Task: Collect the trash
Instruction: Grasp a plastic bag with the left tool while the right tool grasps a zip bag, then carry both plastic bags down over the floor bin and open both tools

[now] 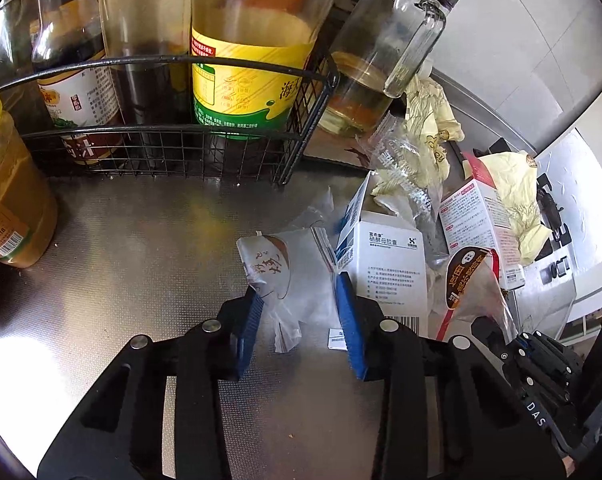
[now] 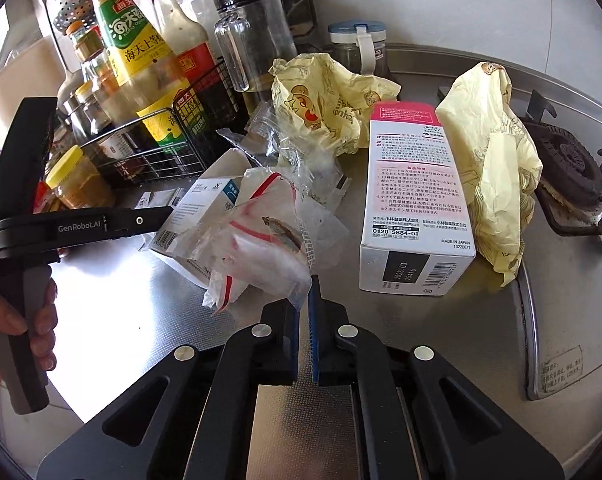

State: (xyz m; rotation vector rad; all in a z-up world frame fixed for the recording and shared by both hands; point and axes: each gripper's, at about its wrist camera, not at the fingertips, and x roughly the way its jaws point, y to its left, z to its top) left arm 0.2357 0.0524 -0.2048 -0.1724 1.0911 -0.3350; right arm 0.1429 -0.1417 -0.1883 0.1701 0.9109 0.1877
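Note:
Trash lies on a steel counter (image 1: 141,248). My left gripper (image 1: 301,292) is open, its blue pads either side of a white snack wrapper (image 1: 285,276) lying flat. Beside it are a white-blue medicine box (image 1: 385,264), a clear wrapper (image 1: 405,168) and yellow paper wrappers (image 1: 429,120). My right gripper (image 2: 305,300) is shut on the corner of a clear plastic bag with red stripes (image 2: 261,240), which shows in the left wrist view as a brown-labelled bag (image 1: 473,280). A pink-white box (image 2: 413,200) and crumpled yellow wrappers (image 2: 497,160) lie to its right.
A black wire rack (image 1: 173,152) holds sauce bottles (image 1: 253,60) at the back. A yellow-lidded jar (image 1: 9,184) stands at left, a tilted glass jar (image 1: 389,36) behind the trash. A gas burner (image 2: 569,172) sits at far right. The left gripper's body (image 2: 61,228) is at left.

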